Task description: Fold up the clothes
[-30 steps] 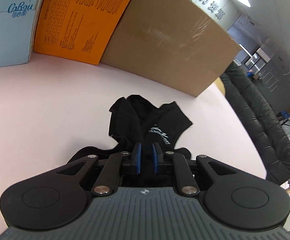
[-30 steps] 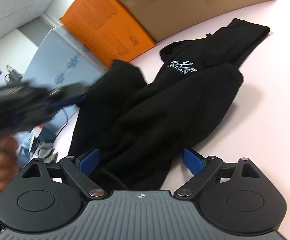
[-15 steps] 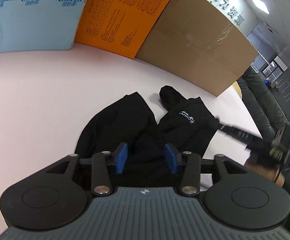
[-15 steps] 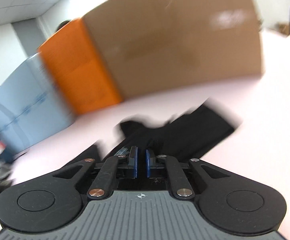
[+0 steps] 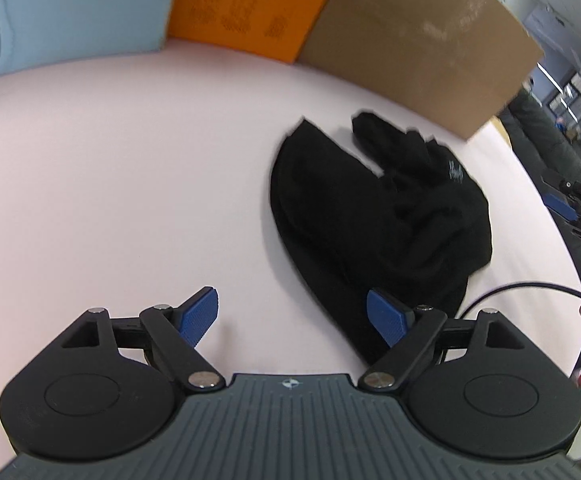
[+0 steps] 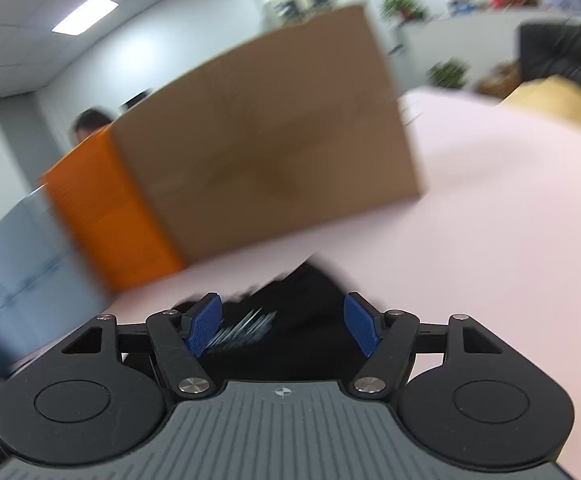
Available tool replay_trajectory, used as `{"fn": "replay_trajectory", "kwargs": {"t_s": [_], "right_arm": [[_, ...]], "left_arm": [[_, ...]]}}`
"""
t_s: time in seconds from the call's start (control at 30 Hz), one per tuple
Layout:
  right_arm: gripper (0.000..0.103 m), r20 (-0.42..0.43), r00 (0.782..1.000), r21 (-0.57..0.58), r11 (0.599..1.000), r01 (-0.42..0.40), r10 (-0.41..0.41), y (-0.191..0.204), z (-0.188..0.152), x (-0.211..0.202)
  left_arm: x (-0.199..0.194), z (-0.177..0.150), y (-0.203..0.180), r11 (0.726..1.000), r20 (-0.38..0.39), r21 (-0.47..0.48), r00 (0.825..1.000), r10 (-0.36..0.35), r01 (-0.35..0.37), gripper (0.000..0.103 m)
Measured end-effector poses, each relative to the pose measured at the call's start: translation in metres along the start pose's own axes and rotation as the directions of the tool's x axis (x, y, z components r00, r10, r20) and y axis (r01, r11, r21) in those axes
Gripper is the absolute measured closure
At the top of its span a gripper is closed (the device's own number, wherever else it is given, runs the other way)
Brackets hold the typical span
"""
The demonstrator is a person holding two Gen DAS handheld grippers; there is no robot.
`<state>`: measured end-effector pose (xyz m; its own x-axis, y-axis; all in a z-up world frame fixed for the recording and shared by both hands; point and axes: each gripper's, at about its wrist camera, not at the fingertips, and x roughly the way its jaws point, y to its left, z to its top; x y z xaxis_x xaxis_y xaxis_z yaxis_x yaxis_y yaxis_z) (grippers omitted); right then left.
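The crumpled black cloth garment (image 5: 378, 216) is bunched on the pale pink bench (image 5: 110, 184) near the brown cardboard box (image 5: 418, 40). The left claw (image 5: 292, 316) and right claw (image 6: 284, 328) are held wide open, gripping nothing.

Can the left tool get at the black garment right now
Probably yes. The left tool is open, the black garment lies flat on the pink table just ahead to its right, and nothing sits between them.
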<state>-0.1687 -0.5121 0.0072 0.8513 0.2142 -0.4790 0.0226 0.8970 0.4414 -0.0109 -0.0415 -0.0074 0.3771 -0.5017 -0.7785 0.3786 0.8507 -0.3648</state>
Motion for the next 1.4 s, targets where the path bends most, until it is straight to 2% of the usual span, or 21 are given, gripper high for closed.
{"fn": "replay_trajectory", "kwargs": {"t_s": [0.07, 0.17, 0.27, 0.37, 0.5, 0.57, 0.63, 0.7, 0.77, 0.87, 0.97, 1.07, 1.13, 1.17, 1.27, 1.33, 1.4], "right_arm": [[0.037, -0.107, 0.987, -0.015, 0.993, -0.121, 0.119, 0.016, -0.028, 0.006], [0.037, -0.251, 0.946, -0.105, 0.966, -0.237, 0.205, 0.055, -0.068, 0.012], [0.037, -0.321, 0.929, -0.228, 0.937, -0.265, 0.184, 0.094, -0.097, 0.018], [0.037, -0.359, 0.919, -0.355, 0.887, -0.297, 0.164, 0.136, -0.108, 0.039], [0.037, -0.393, 0.915, -0.488, 0.822, -0.293, 0.093, 0.160, -0.129, 0.061], [0.051, -0.365, 0.930, -0.582, 0.768, -0.267, 0.046, 0.165, -0.135, 0.070], [0.089, -0.335, 0.942, -0.645, 0.727, -0.235, 0.008, 0.166, -0.131, 0.069], [0.089, -0.292, 0.956, -0.680, 0.708, -0.190, -0.024, 0.155, -0.115, 0.058], [0.089, -0.208, 0.976, -0.694, 0.713, -0.097, -0.069, 0.137, -0.090, 0.043], [0.089, -0.078, 0.986, -0.650, 0.757, 0.062, -0.148, 0.099, -0.049, 0.012], [0.089, 0.028, 0.970, -0.618, 0.758, 0.207, -0.243, 0.065, -0.014, -0.021], [0.085, 0.082, 0.943, -0.560, 0.768, 0.311, -0.322, 0.037, 0.002, -0.046], [0.069, 0.077, 0.938, -0.494, 0.804, 0.332, -0.339, 0.023, -0.003, -0.063], [0.064, 0.072, 0.934, -0.466, 0.817, 0.341, -0.349, 0.017, -0.008, -0.070], [0.059, 0.057, 0.920, -0.410, 0.831, 0.375, -0.387, 0.005, -0.030, -0.080], [0.047, 0.036, 0.915, -0.358, 0.850, 0.387, -0.401, -0.001, -0.048, -0.087], [0.043, 0.014, 0.914, -0.297, 0.871, 0.391, -0.406, -0.004, -0.066, -0.097]], "left_arm": [[0.004, -0.004, -0.009, 0.999, -0.009, 0.042, 1.000, 0.005, -0.004, 0.023], [0.005, -0.007, -0.016, 0.997, 0.005, 0.078, 1.000, 0.018, -0.018, 0.023], [-0.003, -0.003, -0.007, 0.999, 0.042, 0.049, 0.999, 0.015, -0.017, 0.023], [-0.014, -0.002, 0.008, 1.000, 0.069, -0.003, 0.997, 0.027, -0.026, 0.023], [-0.030, -0.007, 0.027, 0.996, 0.095, -0.062, 0.993, 0.066, -0.061, 0.022], [-0.038, -0.011, 0.035, 0.993, 0.108, -0.089, 0.991, 0.081, -0.071, 0.022], [-0.045, -0.013, 0.042, 0.990, 0.108, -0.111, 0.989, 0.101, -0.089, 0.021], [-0.051, -0.013, 0.047, 0.989, 0.110, -0.110, 0.988, 0.112, -0.100, 0.021], [-0.056, -0.009, 0.047, 0.990, 0.122, -0.084, 0.985, 0.124, -0.114, 0.021], [-0.060, 0.003, 0.041, 0.992, 0.149, -0.041, 0.981, 0.125, -0.120, 0.021], [-0.053, 0.016, 0.028, 0.995, 0.158, 0.004, 0.983, 0.098, -0.099, 0.019], [-0.034, 0.024, 0.007, 0.996, 0.137, 0.067, 0.989, 0.057, -0.066, 0.019], [-0.018, 0.025, -0.010, 0.994, 0.106, 0.106, 0.994, 0.021, -0.032, 0.019], [-0.011, 0.023, -0.019, 0.993, 0.090, 0.121, 0.996, 0.002, -0.013, 0.019], [0.011, 0.017, -0.045, 0.987, 0.042, 0.158, 0.998, -0.051, 0.043, 0.019], [0.023, 0.013, -0.060, 0.981, 0.003, 0.170, 0.996, -0.093, 0.091, 0.019], [0.036, 0.009, -0.077, 0.972, -0.030, 0.198, 0.992, -0.120, 0.123, 0.019]]}}
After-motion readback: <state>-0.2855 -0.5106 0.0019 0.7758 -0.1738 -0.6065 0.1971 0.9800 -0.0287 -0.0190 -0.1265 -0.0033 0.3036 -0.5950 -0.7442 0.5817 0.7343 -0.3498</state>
